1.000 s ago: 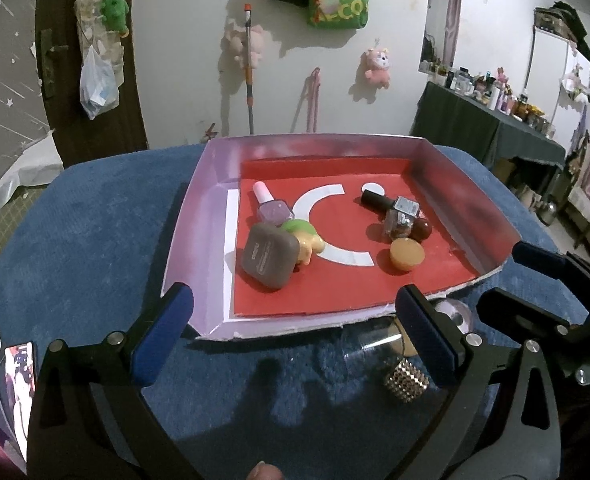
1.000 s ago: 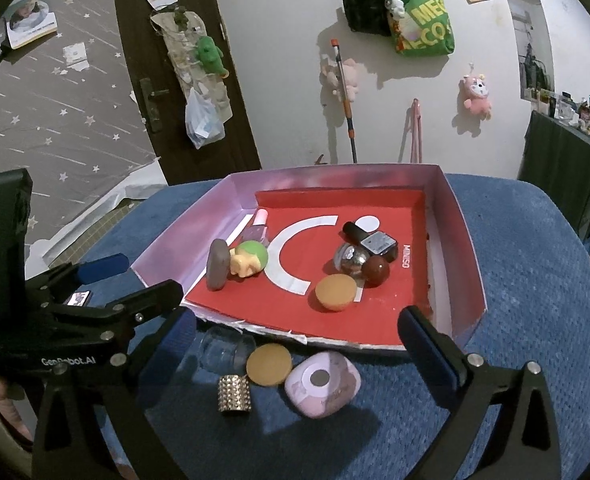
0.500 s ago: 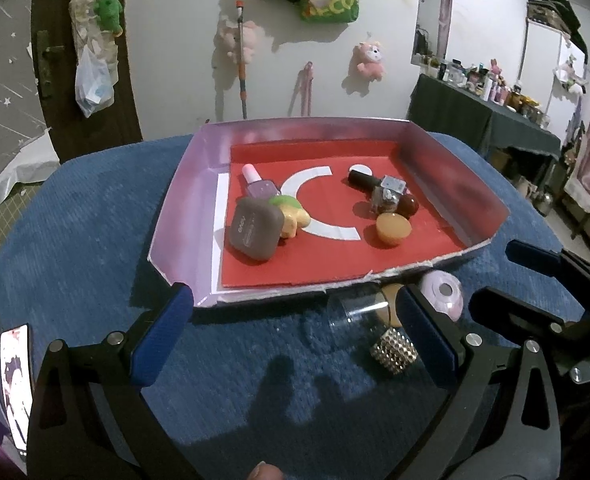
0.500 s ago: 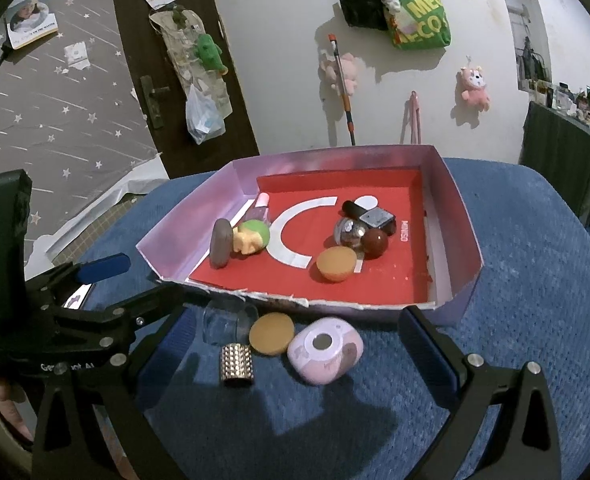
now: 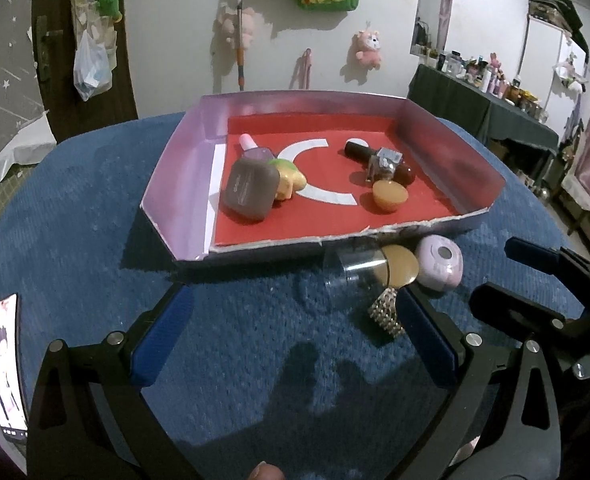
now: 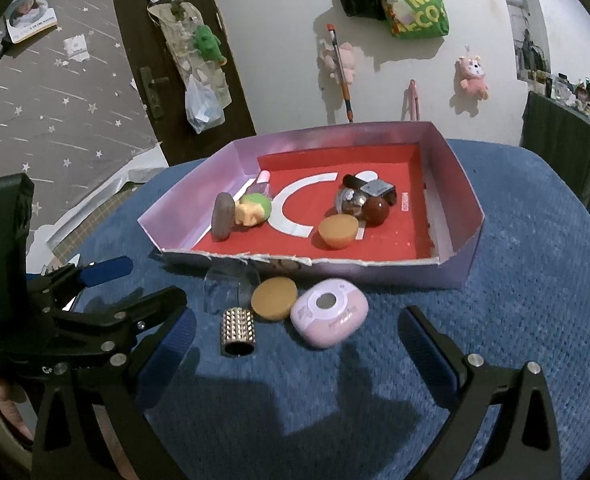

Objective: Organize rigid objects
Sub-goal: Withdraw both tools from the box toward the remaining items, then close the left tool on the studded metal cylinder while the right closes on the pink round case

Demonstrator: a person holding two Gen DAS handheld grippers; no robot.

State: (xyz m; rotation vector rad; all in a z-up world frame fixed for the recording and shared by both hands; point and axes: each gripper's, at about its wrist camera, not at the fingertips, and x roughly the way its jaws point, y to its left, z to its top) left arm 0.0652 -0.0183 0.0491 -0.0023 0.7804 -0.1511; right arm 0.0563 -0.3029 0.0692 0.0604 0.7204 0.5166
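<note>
Both open, empty hand-held grippers (image 5: 291,340) (image 6: 295,344) hover before the pink compact case (image 6: 329,317) just outside the cardboard tray (image 6: 461,270); rigid, smooth, probably light, best pinched across its flat sides.

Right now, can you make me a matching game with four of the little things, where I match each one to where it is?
Things:
1. pink rounded case with a silver circle
2. studded silver cylinder
3. grey-brown rounded case
4. orange dome-shaped cap

Places:
A. in the box, left side, leaning on the green and yellow toy
B. in the box, right side, on the red floor
C. on the blue cloth, nearest the right gripper
D. on the blue cloth, left of the tan disc

Pairs: 1-C, 2-D, 3-A, 4-B
</note>
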